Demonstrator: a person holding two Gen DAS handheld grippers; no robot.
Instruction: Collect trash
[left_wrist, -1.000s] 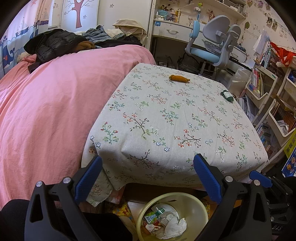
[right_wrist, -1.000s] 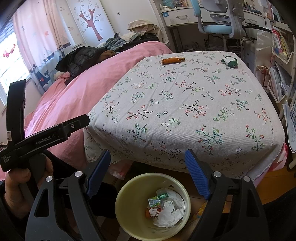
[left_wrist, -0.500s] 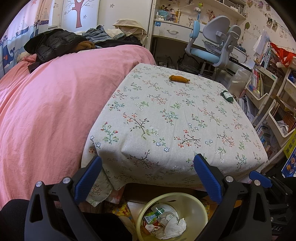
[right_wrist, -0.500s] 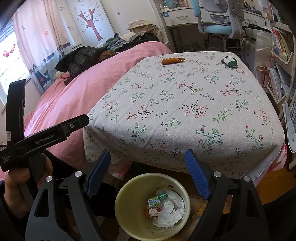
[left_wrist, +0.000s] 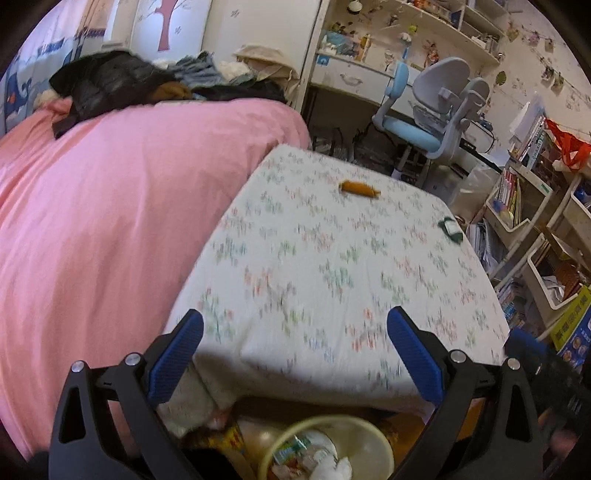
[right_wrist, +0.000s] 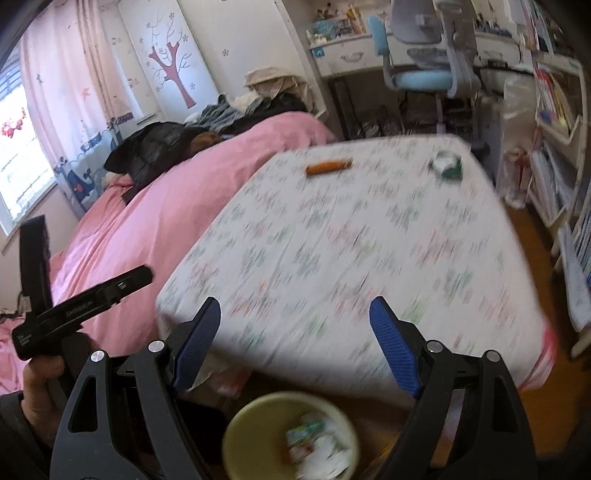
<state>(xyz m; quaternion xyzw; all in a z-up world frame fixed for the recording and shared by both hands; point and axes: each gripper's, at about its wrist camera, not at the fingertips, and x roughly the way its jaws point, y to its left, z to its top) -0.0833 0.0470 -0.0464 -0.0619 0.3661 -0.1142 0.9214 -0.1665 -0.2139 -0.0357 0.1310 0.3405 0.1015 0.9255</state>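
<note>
Beside pink bed (left_wrist: 110, 221), floral-clothed table (left_wrist: 332, 277) amid cluttered shelves (left_wrist: 524, 206).

We see a table (left_wrist: 332, 280) under a floral cloth (right_wrist: 354, 251), bearing an orange wrapper (left_wrist: 359, 189) near its far edge and a green packet (left_wrist: 450, 229) by the right edge, well apart, beside a pink bed (left_wrist: 110, 221) heaped with clothes (left_wrist: 122, 83).

Your left gripper (left_wrist: 295, 354) is hanging wide open over the table's (left_wrist: 332, 266) near edge. An orange wrapper (left_wrist: 359, 189) is lying far, a green packet (left_wrist: 450, 229) far right.
</note>
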